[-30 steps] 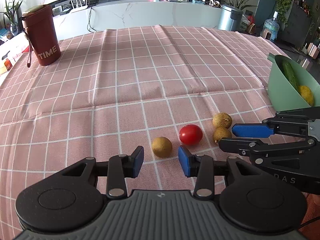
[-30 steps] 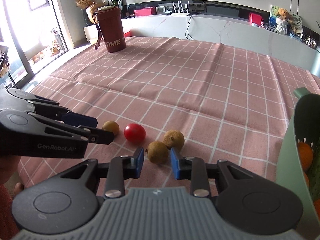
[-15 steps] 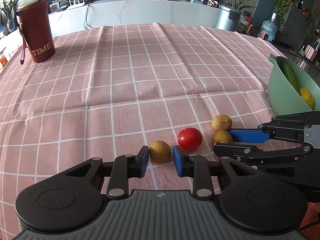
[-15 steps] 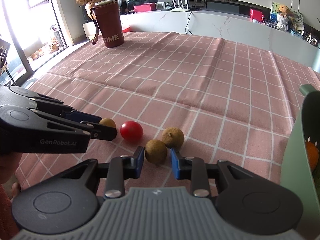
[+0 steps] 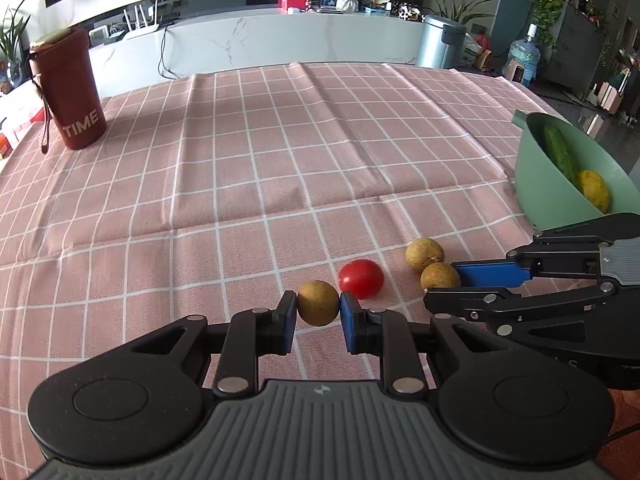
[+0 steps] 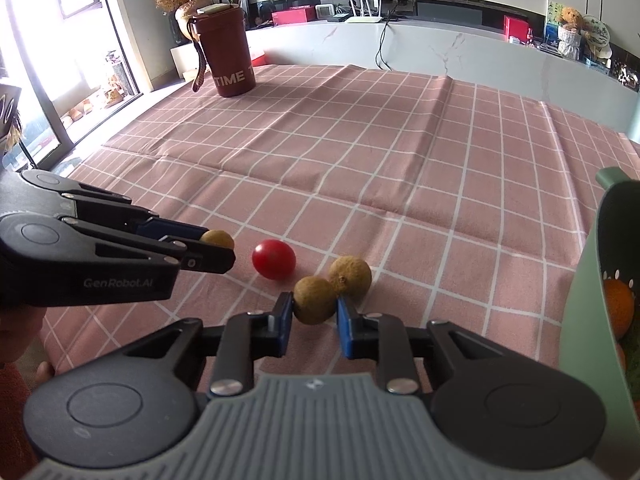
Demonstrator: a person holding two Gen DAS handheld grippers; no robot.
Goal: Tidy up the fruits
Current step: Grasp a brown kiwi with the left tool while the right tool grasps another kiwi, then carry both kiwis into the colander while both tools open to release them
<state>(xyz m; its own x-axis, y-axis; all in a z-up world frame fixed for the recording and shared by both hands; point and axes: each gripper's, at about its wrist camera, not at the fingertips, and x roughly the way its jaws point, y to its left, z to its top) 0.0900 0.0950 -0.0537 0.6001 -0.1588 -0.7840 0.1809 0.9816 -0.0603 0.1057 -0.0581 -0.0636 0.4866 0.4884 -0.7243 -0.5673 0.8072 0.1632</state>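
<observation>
Left gripper (image 5: 318, 314) fingers (image 5: 286, 326) pinching a brown longan (image 5: 318, 303), both blue pads tight against its sides, right down at the pink checked cloth (image 5: 280, 160) on the desk. Right beside that, nearly touching the right-hand pad, a red cherry tomato (image 5: 361, 279).

Right gripper (image 6: 311, 322) fingers (image 6: 347, 330) closed in around a second longan (image 6: 315, 300); left pad looks pressed on, right pad maybe a hair off, hard to call through the fisheye. Touching that one from behind, a third longan (image 6: 351, 277). Same pair visible from the left wrist too, sitting together just past the tomato, with the right gripper's blue pad up against the nearer one.

So, from the left: held longan, tomato, then the two longans, all low on the near edge of the cloth. Left gripper poking in from the left side of the right wrist view, "GenRobot.AI" printed on its side.

Further out on the right, a green bowl (image 5: 536, 184) with a cucumber (image 5: 558, 152) and a yellow fruit (image 5: 594, 190) inside, well apart from the loose fruit. Something orange (image 6: 618, 312) showing in the bowl from the right wrist view.

Way back on the far left corner of the desk, a dark red cup (image 5: 68, 92) marked "TIME", standing upright with a strap hanging down.
</observation>
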